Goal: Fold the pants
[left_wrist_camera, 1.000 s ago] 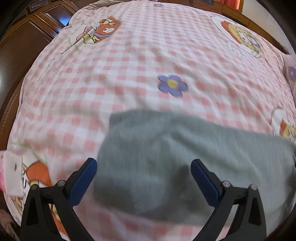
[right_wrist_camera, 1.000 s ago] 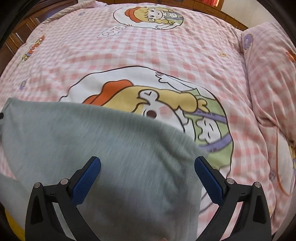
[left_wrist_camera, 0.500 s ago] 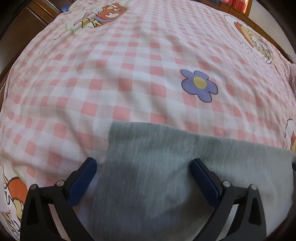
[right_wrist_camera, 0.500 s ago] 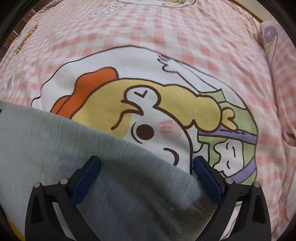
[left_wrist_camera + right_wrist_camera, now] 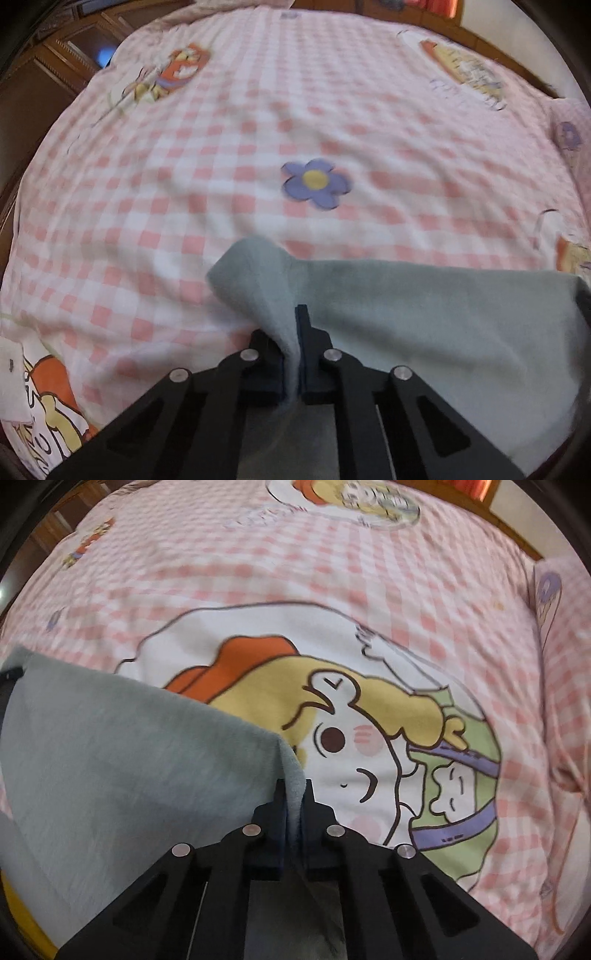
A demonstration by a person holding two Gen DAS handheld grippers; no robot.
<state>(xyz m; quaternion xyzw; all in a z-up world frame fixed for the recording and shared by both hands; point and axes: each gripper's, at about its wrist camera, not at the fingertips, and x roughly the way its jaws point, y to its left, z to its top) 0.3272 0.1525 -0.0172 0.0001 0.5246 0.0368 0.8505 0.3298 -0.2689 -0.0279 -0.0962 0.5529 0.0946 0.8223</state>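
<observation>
Pants (image 5: pixel 424 314), grey-green and soft-knit, spread across the near part of a bed (image 5: pixel 221 166), held up at two corners. Underneath, a pink-and-white checked bedspread (image 5: pixel 369 572) printed with cartoon figures and a purple flower (image 5: pixel 316 182) with a yellow centre, just beyond the fabric's far edge. Dark wooden panelling (image 5: pixel 44 85) along the bed's left side; a strip of wooden bed frame (image 5: pixel 517 535) at the far right; a checked pillow (image 5: pixel 561 646) at the right edge.

Left gripper (image 5: pixel 295 354): jaws pressed together, pinching the left corner of the pants, cloth bunched into a raised fold running up between the black fingers. Right gripper (image 5: pixel 293 812): jaws likewise pressed together, pinching the right corner, fabric draping away leftward over the large cartoon print (image 5: pixel 369 738).

Half a second ago: both sets of jaws spread wide, blue pads either side of the flat-lying cloth. Now: pads closed on it, edge lifted and puckered at each grip, flower and cartoon print further from the lens than before. Slight motion blur over bedspread and fabric in both views.
</observation>
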